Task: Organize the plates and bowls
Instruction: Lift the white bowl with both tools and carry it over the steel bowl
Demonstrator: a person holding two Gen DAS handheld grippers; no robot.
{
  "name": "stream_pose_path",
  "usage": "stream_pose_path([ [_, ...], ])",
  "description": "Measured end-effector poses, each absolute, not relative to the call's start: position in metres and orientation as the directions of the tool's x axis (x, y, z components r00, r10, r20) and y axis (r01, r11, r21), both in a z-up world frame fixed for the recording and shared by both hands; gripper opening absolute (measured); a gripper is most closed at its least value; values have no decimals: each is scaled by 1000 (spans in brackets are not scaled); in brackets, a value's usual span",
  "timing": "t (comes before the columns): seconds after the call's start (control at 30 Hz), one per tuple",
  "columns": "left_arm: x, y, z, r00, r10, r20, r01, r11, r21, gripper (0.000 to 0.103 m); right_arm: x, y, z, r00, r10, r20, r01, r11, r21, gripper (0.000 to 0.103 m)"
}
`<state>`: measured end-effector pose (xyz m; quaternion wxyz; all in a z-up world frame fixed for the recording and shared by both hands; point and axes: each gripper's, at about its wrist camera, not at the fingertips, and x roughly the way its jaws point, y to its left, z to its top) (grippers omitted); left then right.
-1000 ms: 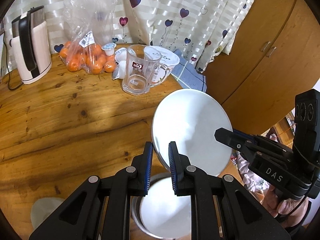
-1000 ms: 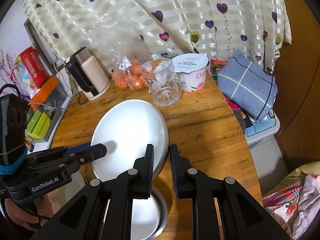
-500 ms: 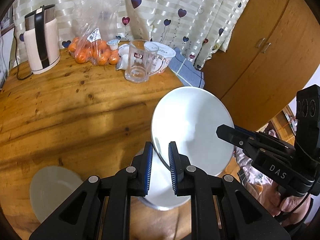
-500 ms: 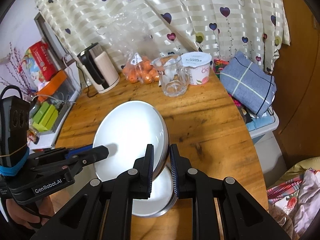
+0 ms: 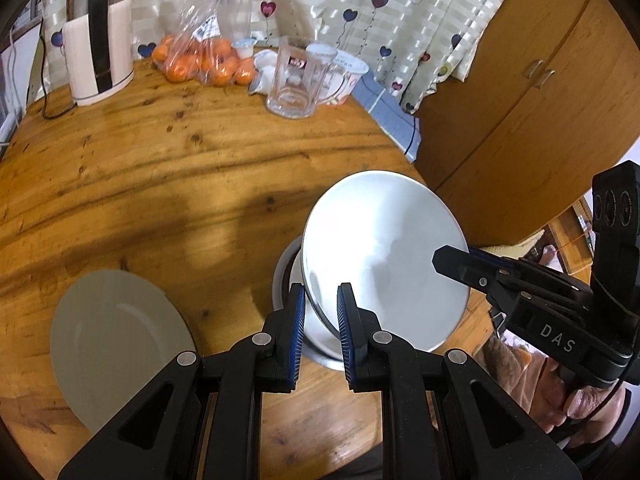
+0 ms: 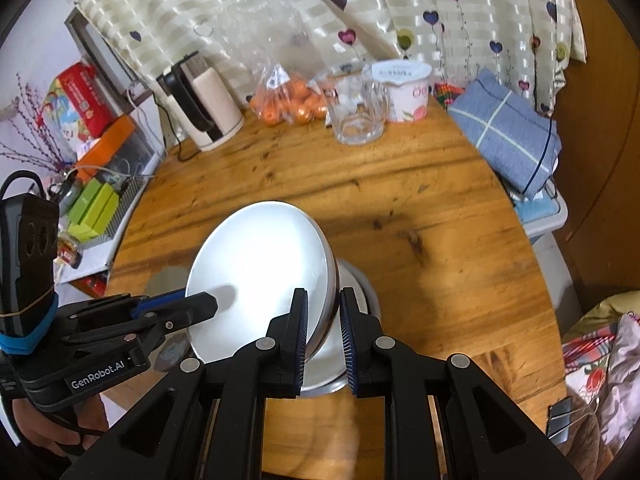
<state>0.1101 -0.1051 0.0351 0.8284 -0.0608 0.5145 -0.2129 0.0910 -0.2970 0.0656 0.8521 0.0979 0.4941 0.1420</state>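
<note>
A round wooden table [image 5: 168,168] is standing in front of a curtain printed with hearts [image 6: 360,20], with a wooden cabinet [image 5: 540,80] to one side.

The left gripper [image 5: 320,308] is pinching the near left rim of a white bowl [image 5: 384,256], one blue-padded finger on each face of the wall. The right gripper [image 6: 323,312] is pinching the opposite rim of the same bowl [image 6: 264,276] in the same manner. Between the two grips the bowl is hanging clear of the table, tipped steeply onto its edge, so that its opening is facing toward both cameras and its bottom is facing away toward the far side of the table. The axis through its two gripped rim points is running roughly level from one gripper to the other.

Directly under and behind the tilted bowl, a metal bowl [image 5: 286,280] with a white interior is sitting on the table near its front edge; whether the two bowls are touching cannot be told. A pale plate [image 5: 116,344] is lying flat on the table to the left, well apart from both bowls.

At the far side of the table are standing a glass mug [image 5: 294,80], a yogurt tub [image 6: 404,88], a bag of oranges [image 5: 200,60] and an electric kettle [image 5: 100,60]. A folded blue cloth [image 6: 508,136] is lying just beyond the table's right edge.
</note>
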Motion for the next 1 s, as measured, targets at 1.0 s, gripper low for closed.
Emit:
stream_pose_path([
  [1.0,113,-114,12,301,-399,-866,278,905,-320,17,98,-300,31,381,328,-864,-119,944,306,18],
])
